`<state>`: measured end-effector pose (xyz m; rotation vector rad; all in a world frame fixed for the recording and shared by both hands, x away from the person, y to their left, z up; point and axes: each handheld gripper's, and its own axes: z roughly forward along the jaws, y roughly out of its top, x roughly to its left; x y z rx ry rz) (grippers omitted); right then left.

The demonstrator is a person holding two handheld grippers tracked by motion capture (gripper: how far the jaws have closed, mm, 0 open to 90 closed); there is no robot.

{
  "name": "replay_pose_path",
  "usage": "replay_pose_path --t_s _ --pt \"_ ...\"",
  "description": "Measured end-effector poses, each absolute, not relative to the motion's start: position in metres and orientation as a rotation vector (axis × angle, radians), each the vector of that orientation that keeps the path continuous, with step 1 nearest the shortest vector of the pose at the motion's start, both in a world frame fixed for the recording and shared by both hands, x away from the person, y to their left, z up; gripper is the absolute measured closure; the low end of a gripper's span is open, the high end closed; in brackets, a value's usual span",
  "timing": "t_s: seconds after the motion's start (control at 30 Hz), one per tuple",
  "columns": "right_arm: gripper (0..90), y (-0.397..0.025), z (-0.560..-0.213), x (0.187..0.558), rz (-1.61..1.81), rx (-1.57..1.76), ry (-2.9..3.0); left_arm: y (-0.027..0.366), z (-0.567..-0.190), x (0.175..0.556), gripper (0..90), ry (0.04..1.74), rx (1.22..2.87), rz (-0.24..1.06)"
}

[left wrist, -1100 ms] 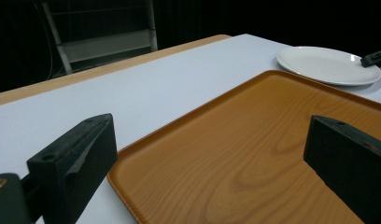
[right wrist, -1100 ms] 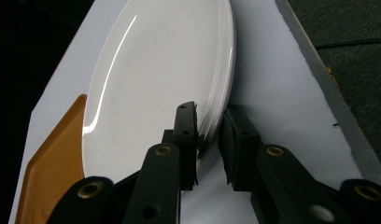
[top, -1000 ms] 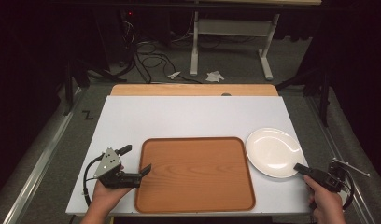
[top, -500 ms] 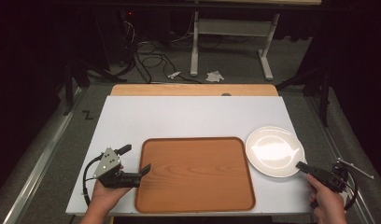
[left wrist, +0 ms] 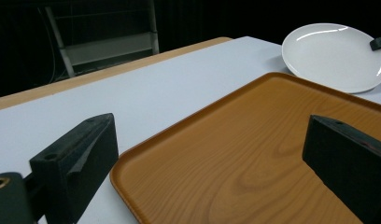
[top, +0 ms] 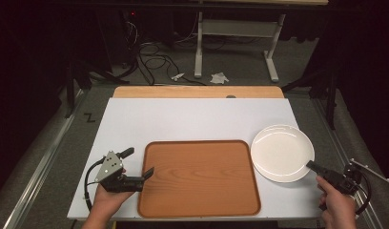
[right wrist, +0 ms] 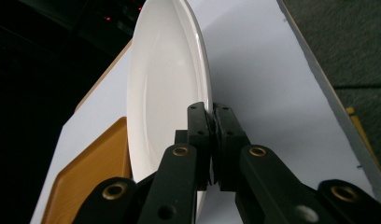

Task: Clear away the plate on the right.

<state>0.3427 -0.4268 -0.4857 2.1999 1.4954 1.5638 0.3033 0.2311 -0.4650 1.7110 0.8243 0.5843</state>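
High view: white table top (top: 192, 119) with a wooden strip along its far edge. A brown wooden tray (top: 199, 176) lies flat at the near centre. A white plate (top: 282, 152) sits just right of the tray, its left rim reaching the tray's far right corner; whether they touch cannot be told.

Right gripper (top: 312, 166), held in the right hand (top: 336, 207) at the near right table edge: jaws closed on the plate's near right rim. Right gripper view confirms it: the right gripper (right wrist: 212, 121) has both jaws pressed together with the plate (right wrist: 165, 88) rim pinched between them. The camera is rolled, so the plate appears edge-on; the tray (right wrist: 86, 172) corner shows at lower left.

Left gripper (top: 135, 167), held in the left hand (top: 107, 200) at the near left: jaws spread wide, one jaw over the tray's left rim, the other out over the table. Left gripper view: jaws apart, nothing between them but the tray (left wrist: 254, 154) corner below; the plate (left wrist: 333, 56) lies far right.
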Motion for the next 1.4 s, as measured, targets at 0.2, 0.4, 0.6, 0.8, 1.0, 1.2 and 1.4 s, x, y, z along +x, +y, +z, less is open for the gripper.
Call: replay_pose_path --t_s 0.2,0.4,0.6,0.8,1.0,1.2,1.4 --pt "89.9 -0.421 -0.473 0.34 1.515 2.107 1.527 0.231 -0.465 0.304 4.1 0.821 1.714 0.584" --pt "90.0 -0.418 -0.464 0.337 1.475 2.058 1.536 0.231 -0.465 0.303 4.2 0.822 1.708 0.584" --pt "90.0 -0.417 -0.456 0.334 1.441 1.999 1.544 0.231 -0.465 0.304 4.1 0.819 1.713 0.581" --pt "90.0 -0.418 -0.451 0.331 1.462 1.989 1.521 0.231 -0.465 0.304 4.1 0.821 1.709 0.581" --pt "89.9 -0.424 -0.451 0.329 1.526 2.011 1.48 0.231 -0.465 0.304 4.2 0.821 1.708 0.581" --pt "89.9 -0.431 -0.453 0.327 1.657 2.052 1.422 0.231 -0.465 0.304 4.2 0.82 1.709 0.58" --pt "89.8 -0.427 -0.452 0.327 1.768 2.055 1.426 0.231 -0.465 0.304 4.2 0.82 1.704 0.581"
